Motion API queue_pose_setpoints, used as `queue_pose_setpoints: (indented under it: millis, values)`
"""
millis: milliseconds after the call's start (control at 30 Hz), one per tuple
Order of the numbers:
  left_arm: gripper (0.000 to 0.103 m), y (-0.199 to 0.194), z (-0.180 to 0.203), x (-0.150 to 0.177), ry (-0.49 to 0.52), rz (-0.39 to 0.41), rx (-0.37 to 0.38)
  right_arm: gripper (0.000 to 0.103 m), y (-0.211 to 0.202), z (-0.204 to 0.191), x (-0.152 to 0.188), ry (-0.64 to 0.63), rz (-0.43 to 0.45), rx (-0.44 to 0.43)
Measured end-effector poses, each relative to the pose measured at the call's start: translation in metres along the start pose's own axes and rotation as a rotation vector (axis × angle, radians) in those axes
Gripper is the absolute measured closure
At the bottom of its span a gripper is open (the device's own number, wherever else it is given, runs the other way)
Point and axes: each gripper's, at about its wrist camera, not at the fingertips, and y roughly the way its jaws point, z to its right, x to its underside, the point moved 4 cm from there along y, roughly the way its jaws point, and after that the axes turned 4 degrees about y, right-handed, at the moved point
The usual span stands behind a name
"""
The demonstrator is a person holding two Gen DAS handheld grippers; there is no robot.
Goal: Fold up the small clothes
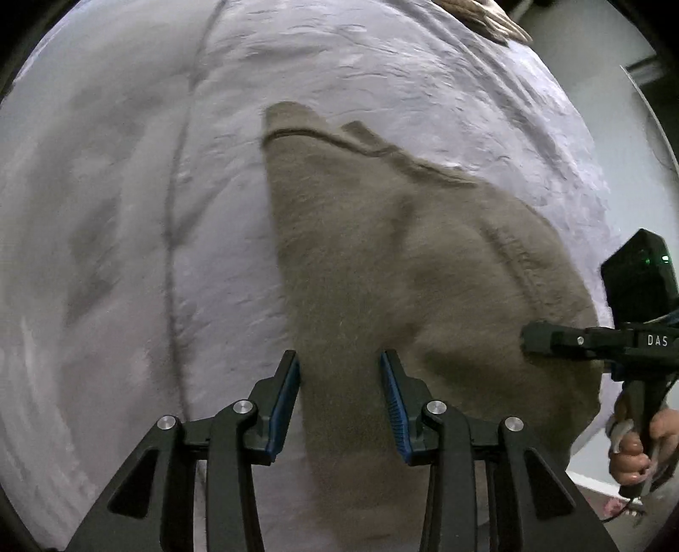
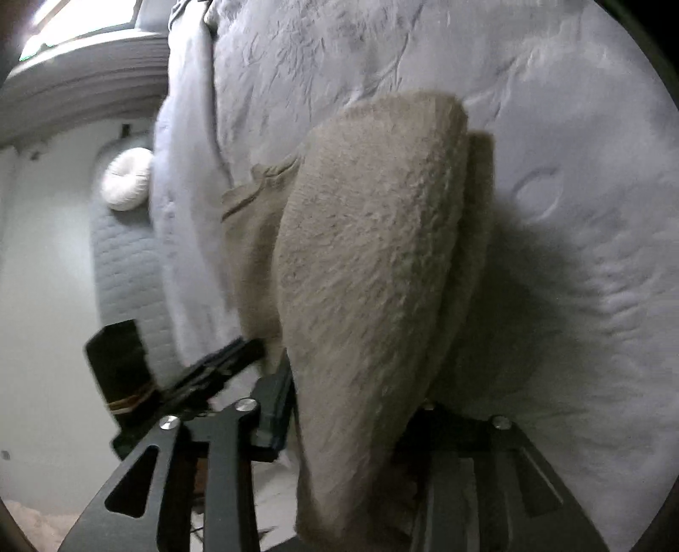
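A tan fuzzy garment [image 1: 403,263] lies on a pale lavender bedspread [image 1: 106,212]. My left gripper [image 1: 339,382] is open, its blue-padded fingers [image 1: 284,403] over the garment's near left edge, nothing held. My right gripper [image 1: 526,339] enters from the right in the left wrist view, its tip at the garment's right edge. In the right wrist view the garment [image 2: 373,263] fills the space between the fingers [image 2: 276,399] and rises as a lifted fold; the right finger is hidden behind the cloth. The left gripper [image 2: 237,352] shows at lower left.
The bedspread [image 2: 551,127] is wrinkled, with a seam line on the left. A round white cushion [image 2: 127,178] sits on a quilted grey surface beyond the bed edge. Another brown cloth [image 1: 483,17] lies at the far top.
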Motion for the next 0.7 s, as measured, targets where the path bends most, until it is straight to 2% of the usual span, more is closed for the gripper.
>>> queue_pose_setpoints:
  millis: [33,67,100,167,233,300,333,367,400,433,500,600,633,700]
  values:
    - [0.063,-0.005,-0.003,0.001,-0.016,0.017,0.005,0.048,-0.006,0.001,0.001,-0.01,0.02,0.045]
    - [0.063,-0.009,-0.005,0.0,-0.03,0.037,0.003,0.046,-0.013,0.002,0.0,-0.018,0.047,0.095]
    - [0.063,-0.014,-0.008,-0.001,-0.039,0.059,-0.009,0.046,-0.022,0.003,-0.004,-0.022,0.078,0.139]
    - [0.063,-0.018,-0.012,-0.007,-0.062,0.093,-0.045,0.046,-0.04,0.012,-0.003,-0.013,0.143,0.168]
    - [0.063,-0.019,-0.02,-0.014,-0.099,0.108,-0.063,0.046,-0.051,0.025,0.0,0.029,0.168,0.117]
    - [0.063,-0.014,-0.028,-0.017,-0.127,0.106,-0.076,0.046,-0.042,0.035,-0.006,0.08,0.129,0.032]
    - [0.063,-0.01,-0.029,-0.018,-0.135,0.101,-0.08,0.051,-0.035,0.041,-0.009,0.109,0.104,0.016]
    - [0.063,-0.008,-0.034,-0.015,-0.141,0.094,-0.079,0.07,-0.026,0.045,-0.009,0.14,0.085,0.005]
    - [0.063,-0.008,-0.039,-0.01,-0.145,0.09,-0.082,0.077,-0.02,0.04,-0.012,0.152,0.071,-0.015]
    - [0.063,-0.008,-0.039,-0.008,-0.144,0.088,-0.093,0.079,-0.022,0.035,-0.011,0.127,0.085,-0.013]
    - [0.063,-0.008,-0.038,-0.008,-0.136,0.085,-0.117,0.081,-0.033,0.006,-0.005,-0.02,0.141,0.056]
    - [0.063,-0.011,-0.035,-0.007,-0.112,0.089,-0.132,0.084,-0.04,-0.03,0.01,-0.267,0.217,0.244]
    - [0.063,-0.01,-0.034,-0.007,-0.104,0.086,-0.141,0.093,-0.037,-0.036,0.014,-0.327,0.238,0.318]
    - [0.063,-0.004,-0.032,-0.006,-0.08,0.078,-0.178,0.093,-0.031,-0.021,0.009,-0.362,0.229,0.425]
